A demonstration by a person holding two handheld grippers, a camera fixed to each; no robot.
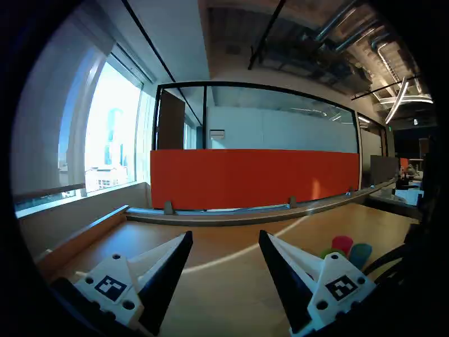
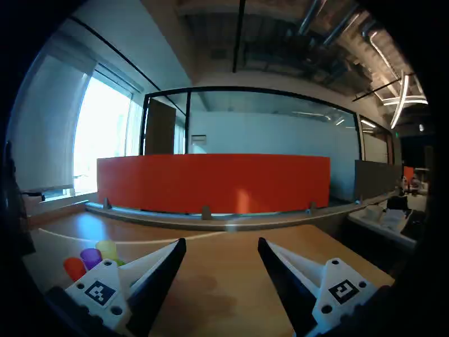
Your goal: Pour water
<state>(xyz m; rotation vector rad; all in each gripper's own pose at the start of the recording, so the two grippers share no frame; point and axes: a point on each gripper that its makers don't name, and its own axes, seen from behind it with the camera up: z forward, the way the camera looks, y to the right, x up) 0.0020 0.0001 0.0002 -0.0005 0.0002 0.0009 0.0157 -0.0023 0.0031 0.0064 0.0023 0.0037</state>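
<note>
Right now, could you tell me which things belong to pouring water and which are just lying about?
For the job: coloured cups, left gripper and right gripper, both open.
Just lying about: orange divider, wooden desk, items on the neighbouring desk.

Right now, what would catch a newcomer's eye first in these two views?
The long bright orange partition panel across the back of the wooden desk dominates, with the sunlit window to its left. A cluster of small coloured plastic cups sits on the desk between the open, empty left tongs and right tongs.
</note>
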